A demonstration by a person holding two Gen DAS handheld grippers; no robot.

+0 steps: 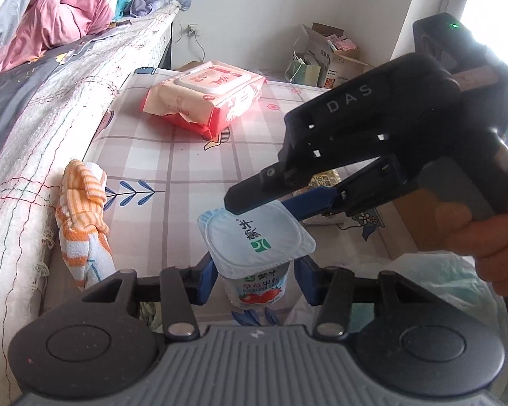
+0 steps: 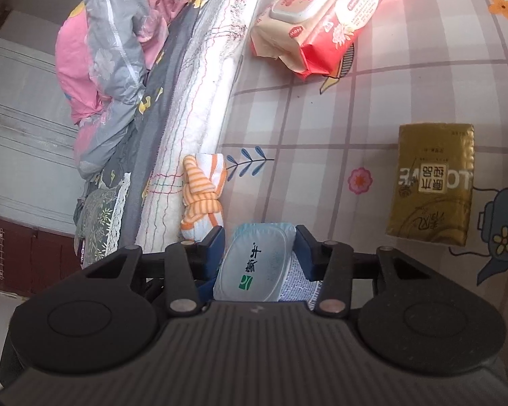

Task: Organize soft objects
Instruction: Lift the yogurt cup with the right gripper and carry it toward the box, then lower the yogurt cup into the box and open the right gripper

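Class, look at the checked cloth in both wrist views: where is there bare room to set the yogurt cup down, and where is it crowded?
Free: the checked cloth between the wipes pack, the gold tissue packet and the striped towel. Crowded: around the yogurt cup, where both grippers meet.

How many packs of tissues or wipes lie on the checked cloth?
2. The red wipes pack lies at the far end near the bed; the gold tissue pack lies on the right, nearer the grippers. Others may be hidden behind the grippers.
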